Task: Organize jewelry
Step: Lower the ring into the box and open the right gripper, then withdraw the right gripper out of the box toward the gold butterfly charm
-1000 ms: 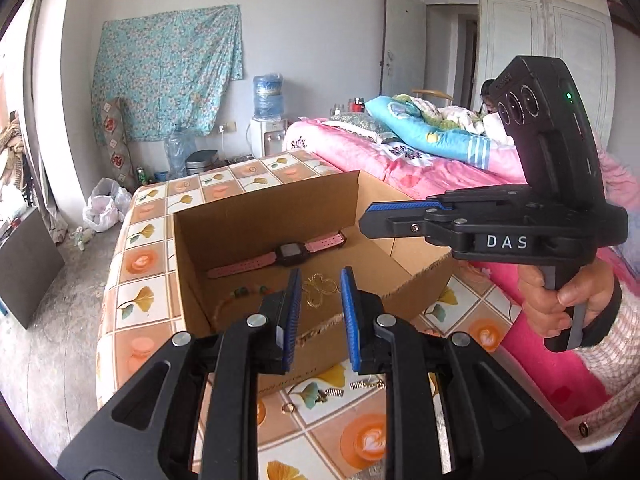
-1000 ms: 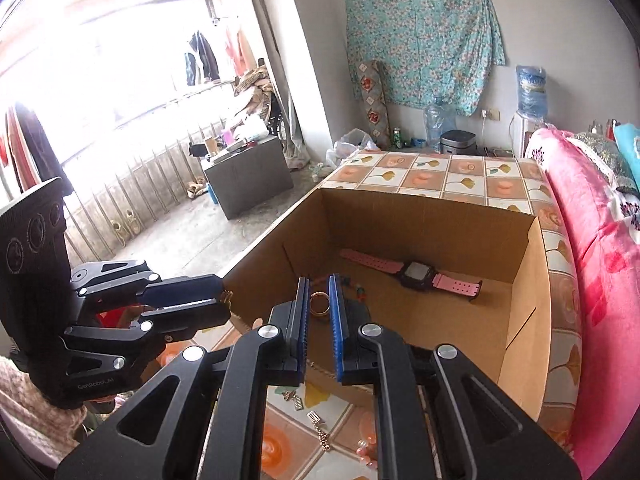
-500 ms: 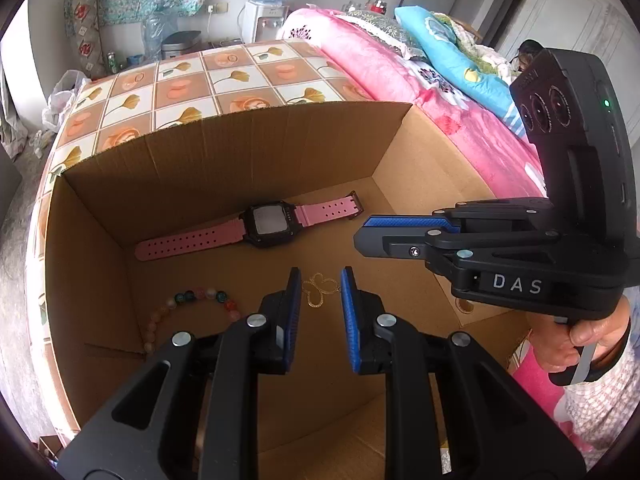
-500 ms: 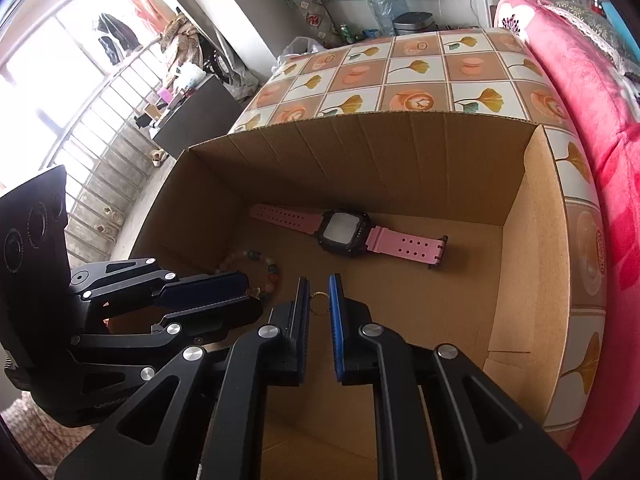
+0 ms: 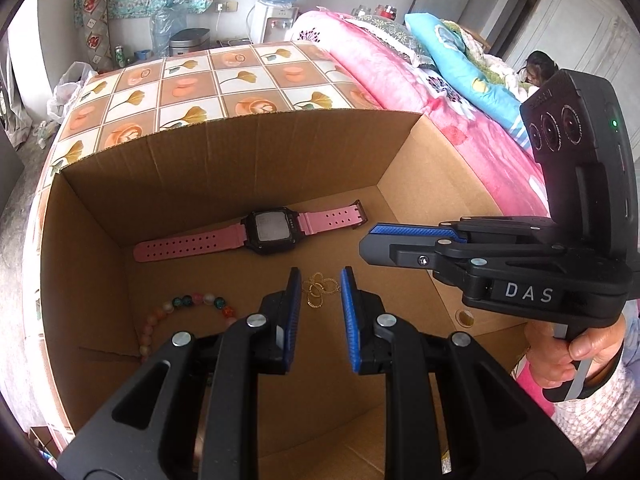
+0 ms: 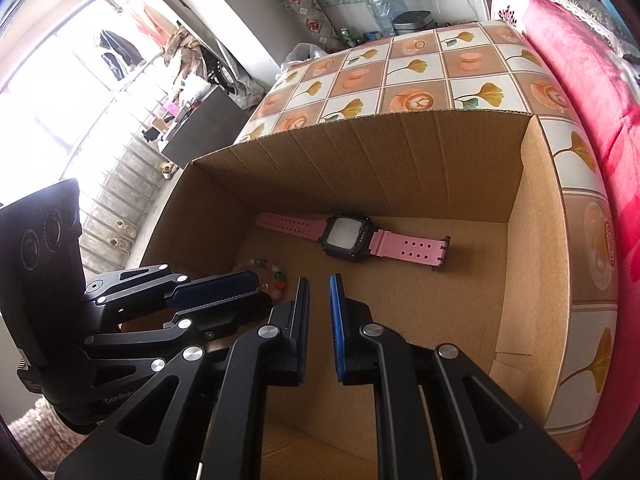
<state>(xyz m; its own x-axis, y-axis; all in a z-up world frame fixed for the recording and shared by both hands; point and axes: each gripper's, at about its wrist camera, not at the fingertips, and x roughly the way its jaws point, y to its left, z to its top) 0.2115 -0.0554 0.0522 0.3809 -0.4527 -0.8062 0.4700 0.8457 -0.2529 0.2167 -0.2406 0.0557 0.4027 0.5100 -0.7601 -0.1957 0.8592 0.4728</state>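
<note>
While both handheld grippers hung inside an open cardboard box [image 5: 240,160] on a tile-patterned desk [image 5: 224,80] beside a pink-covered bed [image 5: 380,64], the jewelry lay loose on the box floor: a pink-strapped watch [image 5: 272,232] near the far wall, a bead bracelet [image 5: 192,302] towards the left wall, and a thin gold ornament [image 5: 318,288] between them, closer to the camera. The left gripper [image 5: 320,276] pointed down at the gold piece with its jaws released and empty, the ornament showing through the gap below them. The right gripper [image 6: 319,280], held in a person's hand [image 5: 576,356], had its jaws only narrowly parted, with nothing seen between them. Trouble looked likeliest at the gold piece: flat and fine against the cardboard, it could slide away or fold under jaws that came down slightly off line, and a dragged piece might tangle in the beads just beside it. With the two tools so near each other, a careless reach could also knock them together or nudge the box wall
</note>
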